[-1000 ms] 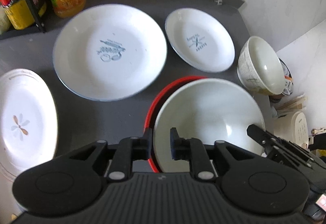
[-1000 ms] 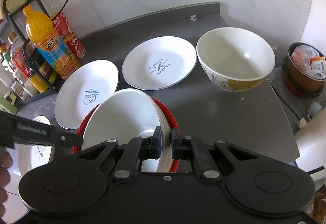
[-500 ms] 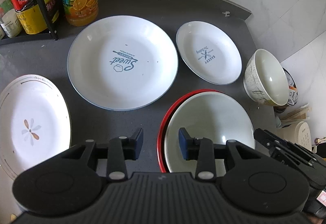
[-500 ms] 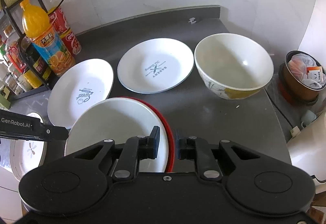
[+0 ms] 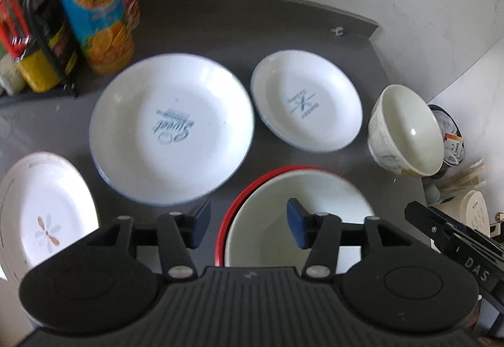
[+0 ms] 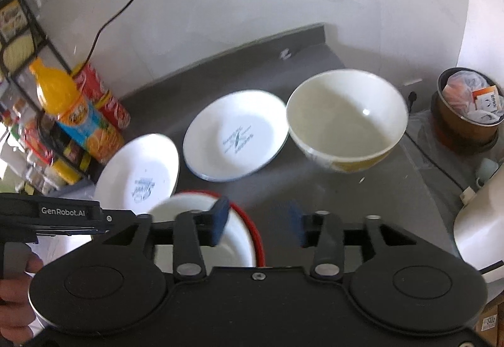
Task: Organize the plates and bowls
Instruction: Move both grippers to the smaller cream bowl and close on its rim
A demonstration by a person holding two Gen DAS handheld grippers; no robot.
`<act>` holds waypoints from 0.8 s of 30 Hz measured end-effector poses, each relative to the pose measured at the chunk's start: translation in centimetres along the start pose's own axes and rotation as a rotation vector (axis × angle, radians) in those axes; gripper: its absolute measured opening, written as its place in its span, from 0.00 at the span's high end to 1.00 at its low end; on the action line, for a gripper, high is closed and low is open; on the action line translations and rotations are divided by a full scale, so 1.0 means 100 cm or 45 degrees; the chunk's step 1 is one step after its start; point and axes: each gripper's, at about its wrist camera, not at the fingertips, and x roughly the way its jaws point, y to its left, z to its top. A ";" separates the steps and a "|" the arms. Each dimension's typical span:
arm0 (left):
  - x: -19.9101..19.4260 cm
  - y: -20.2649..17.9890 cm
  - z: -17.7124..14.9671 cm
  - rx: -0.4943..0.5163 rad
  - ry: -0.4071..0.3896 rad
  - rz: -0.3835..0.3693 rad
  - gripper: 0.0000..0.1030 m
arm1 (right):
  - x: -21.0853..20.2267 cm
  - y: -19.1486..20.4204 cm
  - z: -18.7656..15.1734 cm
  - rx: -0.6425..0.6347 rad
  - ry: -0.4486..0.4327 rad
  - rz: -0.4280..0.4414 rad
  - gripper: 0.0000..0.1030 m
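Countertop [image 5: 220,25]: nested bowl [image 5: 299,214] seemingly mouth-up

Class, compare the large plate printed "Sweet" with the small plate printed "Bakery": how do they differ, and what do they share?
The Sweet plate is clearly wider than the Bakery plate. The Sweet plate lies next to the orange juice bottle; the Bakery plate lies beside the cream bowl. The Sweet plate carries script lettering, the Bakery plate a crossed emblem. Both are white, blue-printed and lie flat on the grey counter.
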 end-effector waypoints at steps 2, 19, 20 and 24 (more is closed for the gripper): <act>-0.001 -0.010 0.004 0.020 -0.031 0.008 0.35 | -0.003 -0.008 0.004 0.028 -0.022 0.002 0.43; 0.024 -0.098 0.042 0.137 -0.105 -0.027 0.15 | 0.001 -0.101 0.034 0.230 -0.100 -0.051 0.35; 0.028 -0.103 0.045 0.139 -0.108 -0.035 0.15 | 0.004 -0.105 0.035 0.238 -0.099 -0.051 0.36; 0.041 -0.118 0.057 0.126 -0.108 -0.058 0.16 | 0.018 -0.121 0.041 0.288 -0.083 -0.042 0.43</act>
